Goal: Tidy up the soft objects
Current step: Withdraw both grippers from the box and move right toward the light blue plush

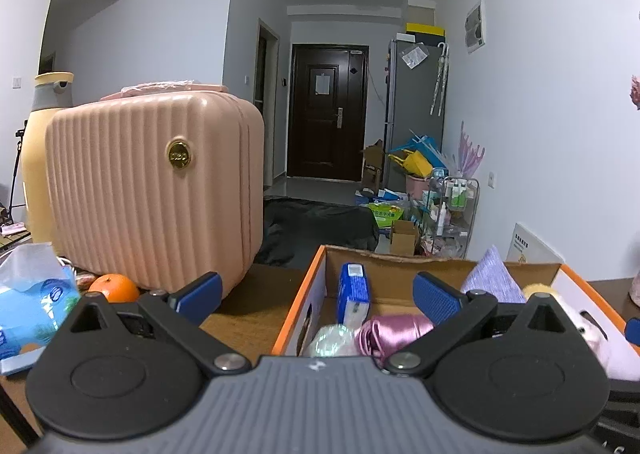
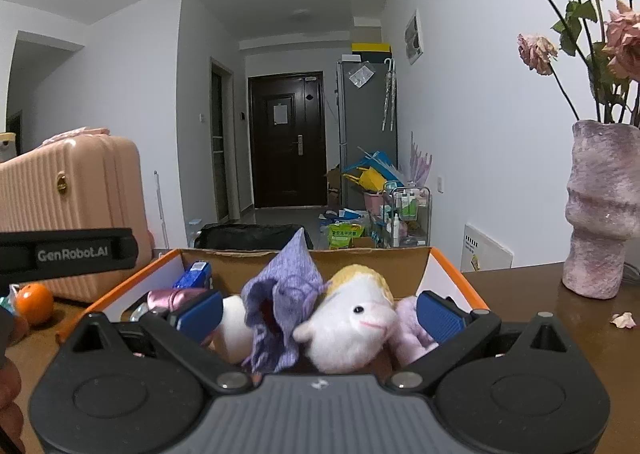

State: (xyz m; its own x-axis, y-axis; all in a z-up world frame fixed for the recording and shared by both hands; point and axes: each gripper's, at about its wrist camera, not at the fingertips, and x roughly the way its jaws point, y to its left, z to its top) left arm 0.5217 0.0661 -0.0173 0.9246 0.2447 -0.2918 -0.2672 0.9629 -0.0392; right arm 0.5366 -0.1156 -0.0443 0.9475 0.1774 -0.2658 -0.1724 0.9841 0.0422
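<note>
Cardboard box [image 2: 448, 266] on table holds lamb plush [image 2: 352, 326], purple pouch [image 2: 280, 306], pink satin roll [image 1: 396, 330], tissue pack [image 1: 354, 290]; left gripper [image 1: 316, 296], right gripper [image 2: 320, 314] jaws spread, empty; blue tissue bag [image 1: 32, 298] outside, seemingly left

Inside orange-edged cardboard box [image 2: 448, 266]: white plush lamb [image 2: 352, 322] near right, lilac drawstring pouch [image 2: 284, 294] upright beside it, pink satin bundle [image 1: 394, 330] left.

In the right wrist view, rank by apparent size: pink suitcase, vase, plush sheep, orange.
1. pink suitcase
2. vase
3. plush sheep, which sits nearest the camera, so its true size is unsure
4. orange
</note>
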